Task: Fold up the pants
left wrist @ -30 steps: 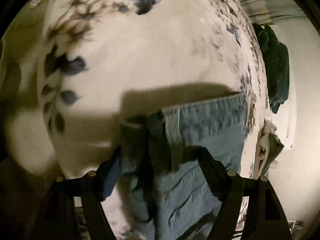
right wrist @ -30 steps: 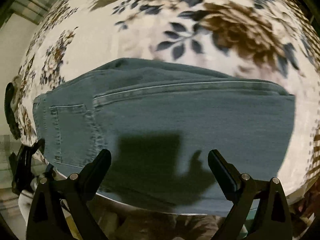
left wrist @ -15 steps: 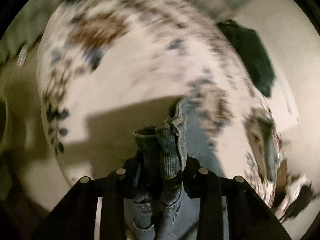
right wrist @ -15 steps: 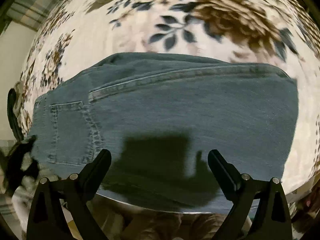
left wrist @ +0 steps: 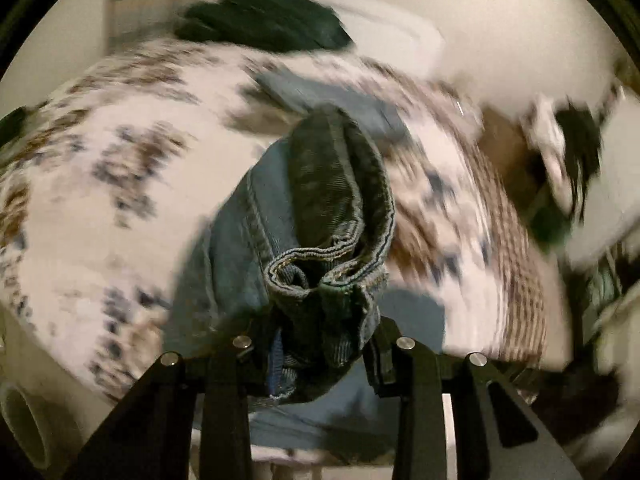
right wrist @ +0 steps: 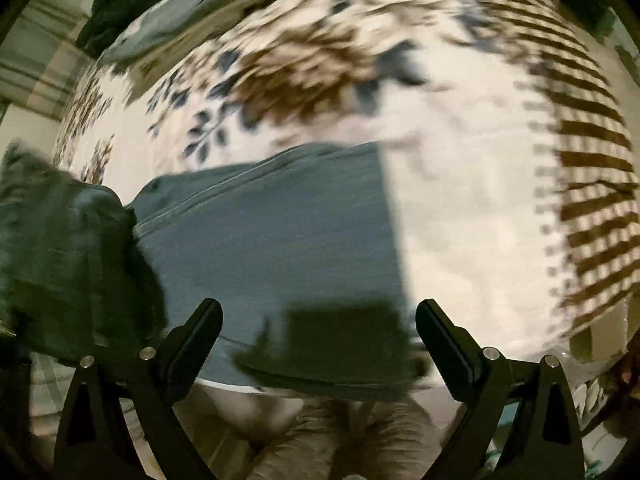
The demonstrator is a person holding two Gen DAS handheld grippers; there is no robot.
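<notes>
In the left wrist view, the left tool (left wrist: 320,344) is clenched on a bunched wad of the blue jeans (left wrist: 320,216), the denim pinched between its two black fingers (left wrist: 224,376) with a stitched hem curling just ahead of them. The gripped cloth rises from the tool in a thick, dark fold and leads back to the lighter part of the jeans lying flat on the bed. The bed is covered by a white floral bedspread (left wrist: 120,208) with brown and blue-grey blossoms, much smeared by blur. At the far edge of the bed lies a dark green garment (left wrist: 260,28), and past the bed's right edge sit some blurred light and dark items too smeared to name. In the right wrist view, the right tool (right wrist: 320,320) is released, its fingers (right wrist: 196,332) spread wide apart with nothing between them, hanging above the near edge of the bed. The folded jeans (right wrist: 272,248) lie flat on the bedspread (right wrist: 460,200) near that edge, their right side ending in a straight vertical fold line, with the tool's shadow falling across the near part. A dark mass of lifted denim (right wrist: 60,264) hangs at the left of this view, overlapping the left end of the flat jeans. The dark green garment (right wrist: 132,4) shows at the far left corner of the bed.
</notes>
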